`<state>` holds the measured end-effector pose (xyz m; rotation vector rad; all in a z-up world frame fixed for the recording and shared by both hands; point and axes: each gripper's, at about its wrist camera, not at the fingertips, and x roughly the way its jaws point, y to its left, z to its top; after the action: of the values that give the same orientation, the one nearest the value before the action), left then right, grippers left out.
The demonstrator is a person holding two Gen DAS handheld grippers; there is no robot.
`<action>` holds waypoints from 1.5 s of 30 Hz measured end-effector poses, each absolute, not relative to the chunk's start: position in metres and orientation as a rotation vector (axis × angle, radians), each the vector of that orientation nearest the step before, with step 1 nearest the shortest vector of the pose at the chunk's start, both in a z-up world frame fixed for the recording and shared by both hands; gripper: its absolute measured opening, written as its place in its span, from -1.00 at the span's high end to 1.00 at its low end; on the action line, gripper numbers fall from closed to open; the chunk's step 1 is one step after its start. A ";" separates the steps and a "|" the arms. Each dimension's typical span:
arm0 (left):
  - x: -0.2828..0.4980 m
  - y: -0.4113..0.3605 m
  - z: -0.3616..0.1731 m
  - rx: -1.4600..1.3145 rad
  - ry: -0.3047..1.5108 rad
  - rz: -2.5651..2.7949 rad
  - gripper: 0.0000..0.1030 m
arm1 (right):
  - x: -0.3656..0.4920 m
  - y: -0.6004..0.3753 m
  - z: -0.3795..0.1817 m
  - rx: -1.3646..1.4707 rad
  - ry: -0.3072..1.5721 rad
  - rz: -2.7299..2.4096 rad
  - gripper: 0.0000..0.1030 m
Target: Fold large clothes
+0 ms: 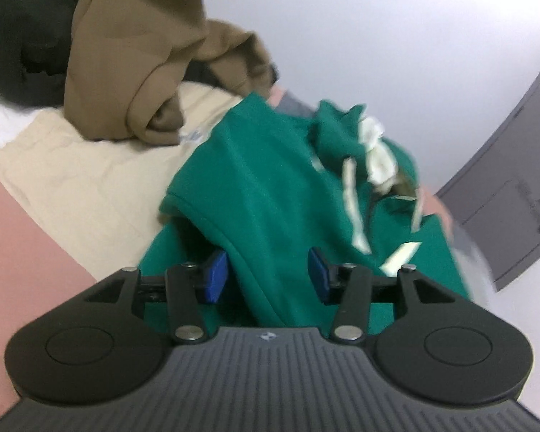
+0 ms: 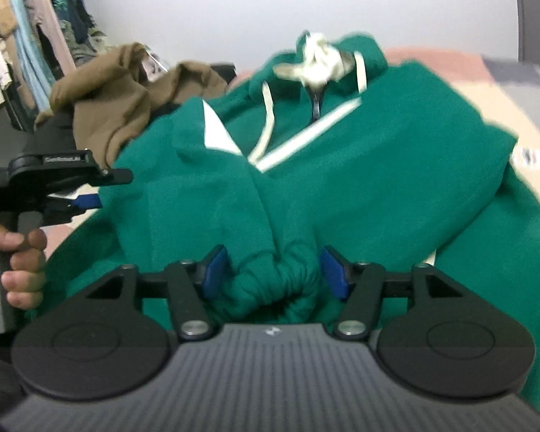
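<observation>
Both claws half open: left claw point(image 1: 266, 275) straddles green hoodie point(image 1: 270, 180) fold, right claw point(image 2: 271, 270) straddles cuff point(image 2: 275, 288).

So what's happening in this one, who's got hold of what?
A person is folding a green hoodie on a bed, with a handheld gripper in each hand. The left gripper and the right gripper are both open, each with green fabric lying between its pads but not pinched. The gathered cuff of a sleeve sits between the right one's pads. The hoodie lies partly folded, hood and white drawstrings on top. A brown garment is heaped beside it, untouched.
</observation>
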<state>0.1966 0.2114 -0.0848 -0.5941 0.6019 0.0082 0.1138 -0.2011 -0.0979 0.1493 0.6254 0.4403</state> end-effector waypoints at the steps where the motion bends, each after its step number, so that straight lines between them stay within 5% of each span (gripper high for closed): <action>1: 0.191 0.208 -0.080 -0.579 0.591 0.007 -0.05 | 0.112 -0.202 -0.094 0.154 0.604 0.445 -0.16; 6: 0.173 0.182 -0.066 -0.487 0.555 -0.062 -0.04 | 0.106 -0.199 -0.081 0.136 0.519 0.467 -0.16; 23: 0.194 0.124 -0.115 -0.311 0.744 -0.154 -0.01 | 0.128 -0.187 -0.123 0.088 0.646 0.487 -0.12; 31: 0.198 0.126 -0.078 -0.347 0.695 -0.202 -0.28 | 0.131 -0.216 -0.095 0.227 0.634 0.468 -0.12; 38: 0.284 0.144 -0.035 -0.371 0.646 -0.200 -0.29 | 0.198 -0.239 -0.054 0.252 0.576 0.424 -0.18; 45: 0.433 0.178 -0.040 -0.414 0.635 -0.084 -0.29 | 0.356 -0.251 -0.034 0.344 0.542 0.389 -0.38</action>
<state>0.4335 0.1784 -0.0400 -0.4140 0.6345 -0.0835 0.3557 -0.2507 -0.0344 0.3436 0.5417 0.3894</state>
